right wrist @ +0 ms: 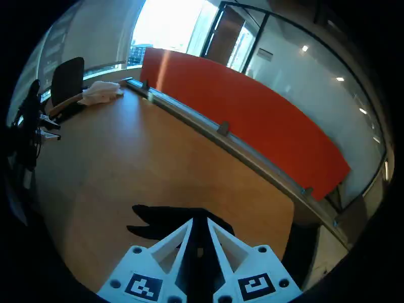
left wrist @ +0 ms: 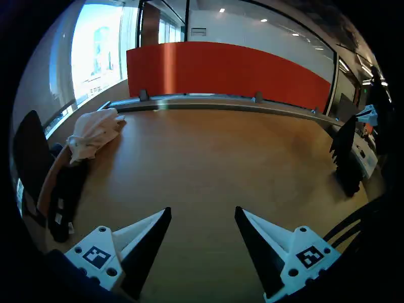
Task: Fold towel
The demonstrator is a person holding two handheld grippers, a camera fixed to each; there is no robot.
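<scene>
Barely off the starting line here, honestly. Can see the towel (left wrist: 96, 132) dumped in a crumpled heap at the far left corner of the wooden table (left wrist: 212, 166), hanging a bit over the edge near a black chair (left wrist: 30, 146) and close to the rail under the red divider (left wrist: 227, 70). No sign of a flat edge or a crease anywhere on it.

Holding nothing with the left gripper (left wrist: 202, 222), with its fingers spread wide over bare wood, well apart from the cloth. Holding nothing with the right gripper (right wrist: 200, 237) either, with its fingers drawn close together and only a dark shadow (right wrist: 171, 219) on the tabletop just ahead.

Guessing zero folds done. Left to do: reach that far corner, grab the heap, drag it in, spread it flat, then fold. So pretty much the whole job.
</scene>
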